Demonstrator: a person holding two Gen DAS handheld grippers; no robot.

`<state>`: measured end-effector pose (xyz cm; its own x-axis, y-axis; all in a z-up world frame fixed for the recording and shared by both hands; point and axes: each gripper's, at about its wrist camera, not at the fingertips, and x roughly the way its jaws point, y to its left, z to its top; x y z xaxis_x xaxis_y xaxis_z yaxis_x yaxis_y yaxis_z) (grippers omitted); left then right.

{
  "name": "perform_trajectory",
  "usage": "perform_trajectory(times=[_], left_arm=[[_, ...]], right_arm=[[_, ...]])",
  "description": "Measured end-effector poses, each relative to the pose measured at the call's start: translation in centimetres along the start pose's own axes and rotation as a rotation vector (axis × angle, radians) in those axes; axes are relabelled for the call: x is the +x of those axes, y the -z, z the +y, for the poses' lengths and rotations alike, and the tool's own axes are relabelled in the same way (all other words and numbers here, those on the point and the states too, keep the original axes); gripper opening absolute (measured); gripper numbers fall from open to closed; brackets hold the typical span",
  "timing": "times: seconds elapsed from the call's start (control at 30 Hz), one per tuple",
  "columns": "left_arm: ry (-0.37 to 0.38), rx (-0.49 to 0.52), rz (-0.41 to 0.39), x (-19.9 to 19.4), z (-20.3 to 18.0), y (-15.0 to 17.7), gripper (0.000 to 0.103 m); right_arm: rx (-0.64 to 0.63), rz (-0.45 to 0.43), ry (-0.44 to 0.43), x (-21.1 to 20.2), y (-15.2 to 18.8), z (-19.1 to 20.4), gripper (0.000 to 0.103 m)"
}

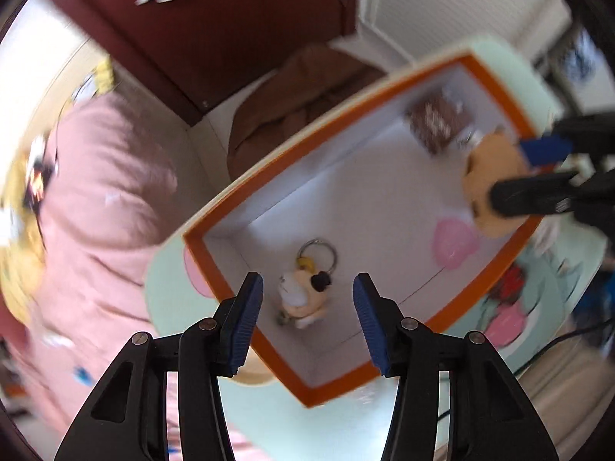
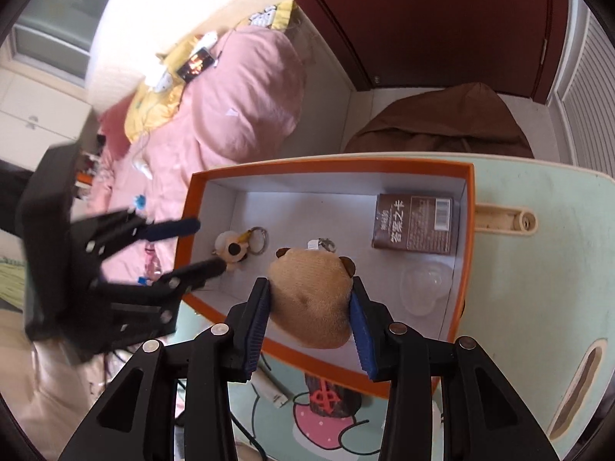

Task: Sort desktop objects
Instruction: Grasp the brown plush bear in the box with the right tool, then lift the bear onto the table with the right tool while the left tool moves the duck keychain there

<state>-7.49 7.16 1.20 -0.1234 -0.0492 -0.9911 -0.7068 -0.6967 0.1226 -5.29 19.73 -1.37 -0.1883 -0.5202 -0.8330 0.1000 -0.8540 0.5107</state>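
Right wrist view: the right tongs (image 2: 310,309) clamped the tan plush toy (image 2: 311,299) above the orange box (image 2: 467,230), ears pointing away. The left tongs (image 1: 307,319) gaped wide over the small keychain figure (image 1: 303,296).

The left wrist view looks steeply down and close into one end of the orange-rimmed, white-lined cardboard box (image 1: 246,330), which runs tilted toward 2 o'clock. The right wrist view looks from the box's long near side, close above its rim (image 2: 330,361), facing the pink bedding (image 2: 238,96) at 11 o'clock. Both views share the box interior and the pale green tabletop (image 2: 530,269).
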Motion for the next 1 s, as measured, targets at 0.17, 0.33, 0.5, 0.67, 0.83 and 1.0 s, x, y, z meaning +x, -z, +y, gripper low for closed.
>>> perform_trajectory(times=[0.17,0.33,0.5,0.67,0.83,1.0], left_arm=[[-0.025,0.078,0.114,2.5,-0.8,-1.1,0.051],[0.068,0.048,0.173,4.1,-0.1,-1.4,0.05],[0.134,0.025,0.196,4.6,0.2,-1.4,0.039],[0.098,0.006,0.15,3.8,0.2,-1.1,0.039],[0.146,-0.089,-0.005,-0.8,1.3,-0.2,0.039],[0.214,-0.161,-0.192,-7.0,0.5,2.8,0.039]], right_arm=[[0.017,-0.014,-0.053,-0.4,0.4,-0.6,0.041],[0.021,-0.026,-0.068,-0.9,0.5,-1.0,0.041],[0.037,-0.039,-0.085,-1.5,0.5,-1.6,0.041],[0.05,-0.055,-0.092,-2.3,0.8,-2.3,0.041],[0.034,-0.078,-0.087,-3.4,1.3,-1.9,0.041],[-0.012,-0.128,-0.097,-5.2,2.7,-0.5,0.041]])
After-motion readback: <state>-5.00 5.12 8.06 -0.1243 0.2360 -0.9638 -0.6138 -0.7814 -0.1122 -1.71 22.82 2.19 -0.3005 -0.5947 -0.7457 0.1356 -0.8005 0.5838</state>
